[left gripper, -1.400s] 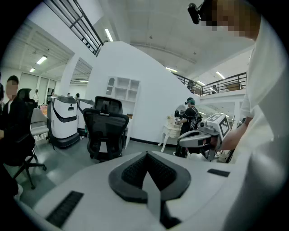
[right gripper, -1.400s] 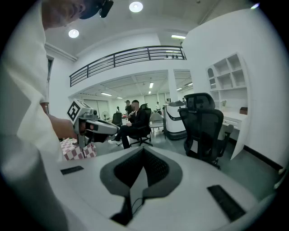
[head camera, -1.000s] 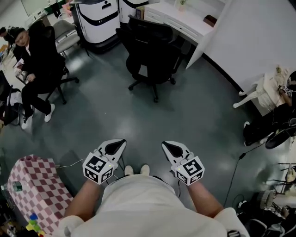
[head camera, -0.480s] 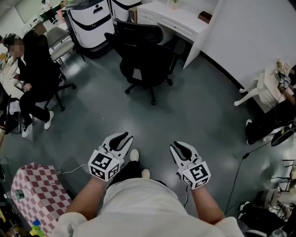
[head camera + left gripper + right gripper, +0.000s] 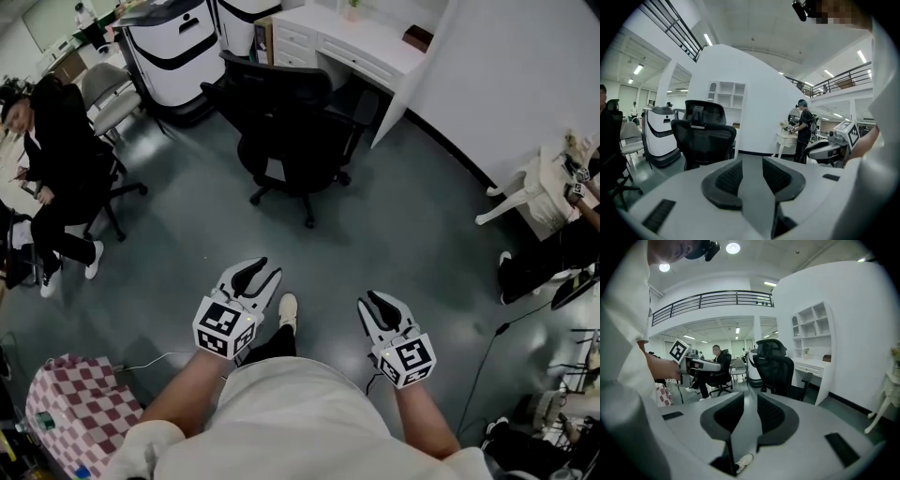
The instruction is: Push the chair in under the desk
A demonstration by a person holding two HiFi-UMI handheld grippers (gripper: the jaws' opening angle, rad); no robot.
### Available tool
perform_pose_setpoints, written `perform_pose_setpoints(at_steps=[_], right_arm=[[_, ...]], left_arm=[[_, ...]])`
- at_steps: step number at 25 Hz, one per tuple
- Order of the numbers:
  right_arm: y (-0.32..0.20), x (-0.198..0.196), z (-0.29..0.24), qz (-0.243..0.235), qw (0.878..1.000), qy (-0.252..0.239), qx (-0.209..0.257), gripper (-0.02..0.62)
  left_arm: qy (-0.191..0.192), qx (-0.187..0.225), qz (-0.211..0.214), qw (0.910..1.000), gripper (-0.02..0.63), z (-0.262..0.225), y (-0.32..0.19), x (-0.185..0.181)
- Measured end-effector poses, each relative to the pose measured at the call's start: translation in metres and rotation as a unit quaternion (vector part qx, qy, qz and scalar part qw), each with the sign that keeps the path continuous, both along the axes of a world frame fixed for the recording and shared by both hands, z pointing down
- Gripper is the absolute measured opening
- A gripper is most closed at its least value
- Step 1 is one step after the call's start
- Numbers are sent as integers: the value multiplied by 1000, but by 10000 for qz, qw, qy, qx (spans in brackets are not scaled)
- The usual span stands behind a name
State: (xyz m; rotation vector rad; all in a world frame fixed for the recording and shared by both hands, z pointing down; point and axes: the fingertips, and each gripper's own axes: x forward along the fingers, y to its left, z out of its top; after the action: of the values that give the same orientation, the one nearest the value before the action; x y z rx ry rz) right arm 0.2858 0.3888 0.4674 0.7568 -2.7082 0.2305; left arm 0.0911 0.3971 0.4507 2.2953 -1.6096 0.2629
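Observation:
A black office chair (image 5: 292, 127) stands on the grey floor, pulled out from the white desk (image 5: 361, 42) at the top of the head view, its back toward me. Well short of it, my left gripper (image 5: 253, 274) and right gripper (image 5: 378, 303) hang side by side, both pointed at the chair. Both pairs of jaws are opening, with only floor showing in the gaps. The chair's mesh back (image 5: 701, 136) rises beyond my left gripper (image 5: 751, 174). Beyond my right gripper (image 5: 746, 417), the chair (image 5: 776, 369) stands beside the desk (image 5: 816, 367).
A person in black (image 5: 56, 155) sits on a chair at the left. Two white machines (image 5: 173, 47) stand behind the office chair. A pink checked box (image 5: 70, 412) sits at the lower left. A small white table (image 5: 539, 183) and cables (image 5: 487, 342) lie at the right.
I have stepped closer to the chair, which now sits lower and larger in the head view. Both grippers' jaws have parted from shut and moved forward.

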Motion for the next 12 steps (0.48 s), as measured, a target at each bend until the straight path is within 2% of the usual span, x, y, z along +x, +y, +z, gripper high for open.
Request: perform_pose_setpoints(at_steps=[12], right_arm=[[-143,-64,-14,61,9998,130,171,71]], left_arm=[[-92,159,-119,9998,149,-14,-146,-83]])
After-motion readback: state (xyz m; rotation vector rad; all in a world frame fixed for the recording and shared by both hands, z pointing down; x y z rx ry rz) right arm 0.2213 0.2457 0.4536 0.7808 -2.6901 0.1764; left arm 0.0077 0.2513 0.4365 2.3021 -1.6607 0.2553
